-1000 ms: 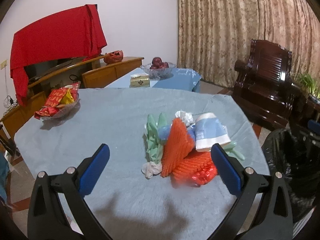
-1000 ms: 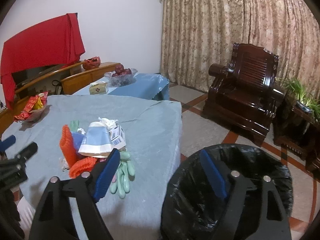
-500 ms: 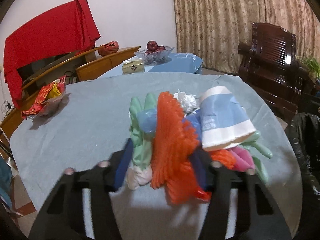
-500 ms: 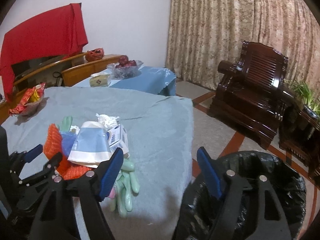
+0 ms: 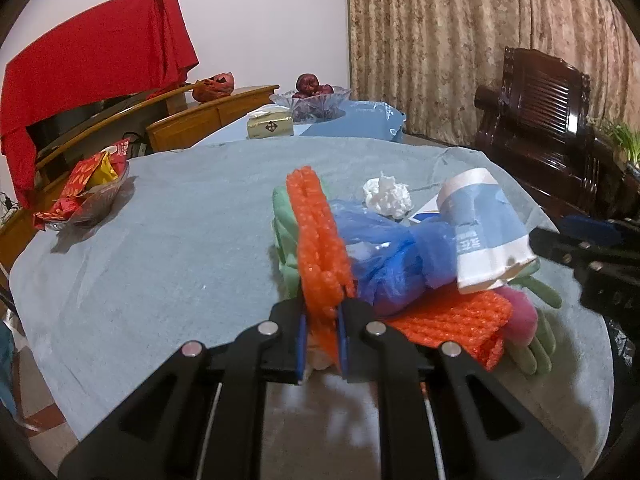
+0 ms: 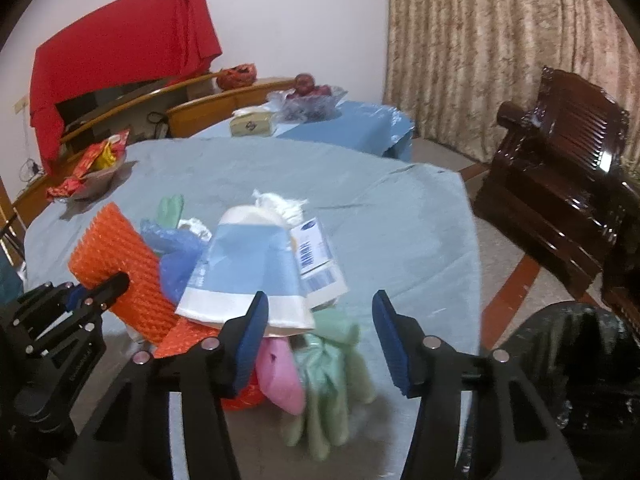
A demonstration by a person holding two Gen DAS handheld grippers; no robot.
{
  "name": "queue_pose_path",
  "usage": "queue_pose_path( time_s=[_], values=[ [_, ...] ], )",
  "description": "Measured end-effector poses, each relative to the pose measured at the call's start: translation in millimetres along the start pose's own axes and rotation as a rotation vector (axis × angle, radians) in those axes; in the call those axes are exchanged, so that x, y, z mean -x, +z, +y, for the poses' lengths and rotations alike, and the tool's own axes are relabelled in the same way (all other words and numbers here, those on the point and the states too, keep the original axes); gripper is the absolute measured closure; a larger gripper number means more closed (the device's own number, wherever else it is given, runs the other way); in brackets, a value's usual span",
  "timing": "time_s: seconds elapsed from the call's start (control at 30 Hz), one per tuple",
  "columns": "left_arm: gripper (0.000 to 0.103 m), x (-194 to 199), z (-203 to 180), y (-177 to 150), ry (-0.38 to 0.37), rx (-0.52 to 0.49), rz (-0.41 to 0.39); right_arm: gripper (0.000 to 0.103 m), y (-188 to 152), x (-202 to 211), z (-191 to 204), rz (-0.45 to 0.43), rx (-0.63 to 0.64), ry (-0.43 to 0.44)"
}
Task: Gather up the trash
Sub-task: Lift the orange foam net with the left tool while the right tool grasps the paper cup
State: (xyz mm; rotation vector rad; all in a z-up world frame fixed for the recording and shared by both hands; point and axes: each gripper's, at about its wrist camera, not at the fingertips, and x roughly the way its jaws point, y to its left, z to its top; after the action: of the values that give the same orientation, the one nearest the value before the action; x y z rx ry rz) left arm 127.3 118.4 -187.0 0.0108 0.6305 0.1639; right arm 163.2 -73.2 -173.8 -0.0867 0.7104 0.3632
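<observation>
Trash is heaped toward the near right edge of a round table [image 5: 180, 240] draped in grey-blue cloth. At left, the left gripper [image 5: 322, 334] angles down into the pile, its blue pads clamped on the lower end of an orange foam net [image 5: 316, 248], which stands on edge with its long axis running away from the camera. Beside the net lie a crumpled blue plastic bag [image 5: 384, 256], a white tissue wad [image 5: 387, 197] and a blue-and-white paper package [image 5: 482, 228], the package tilted on top of the heap with its long axis pointing toward the far right edge. Green gloves [image 6: 332, 376] and a pink item [image 6: 280, 376] poke out underneath at the near edge. The right gripper [image 6: 320, 336] tilts down over that side, its jaws half spread and closing, the gloves between them but not yet pinched. A glass dish [image 5: 90, 204] near the table's left edge holds red and yellow snack packets. At far right, off the table, a bin lined with a black bag [image 6: 580, 360] stands on the floor.
</observation>
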Motion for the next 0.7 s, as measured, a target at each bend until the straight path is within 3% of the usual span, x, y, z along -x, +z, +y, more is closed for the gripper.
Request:
queue_pose_path(
  time_s=[0.23, 0.4, 0.7],
  values=[
    [0.092, -1.2, 2.7, -1.6, -0.012, -0.011, -0.004, 0.073, -4.9, -21.7, 6.9, 0.085, -0.001, 0.087],
    [0.092, 1.3, 0.2, -0.8, -0.012, -0.007, -0.007, 0.091, -4.4, -12.9, 6.0, 0.074, -0.01, 0.138],
    [0.092, 20.7, -4.7, 14.3, -0.01, -0.02, -0.069, 0.098, 11.6, 24.4, 10.1, -0.023, 0.016, 0.176]
  ],
)
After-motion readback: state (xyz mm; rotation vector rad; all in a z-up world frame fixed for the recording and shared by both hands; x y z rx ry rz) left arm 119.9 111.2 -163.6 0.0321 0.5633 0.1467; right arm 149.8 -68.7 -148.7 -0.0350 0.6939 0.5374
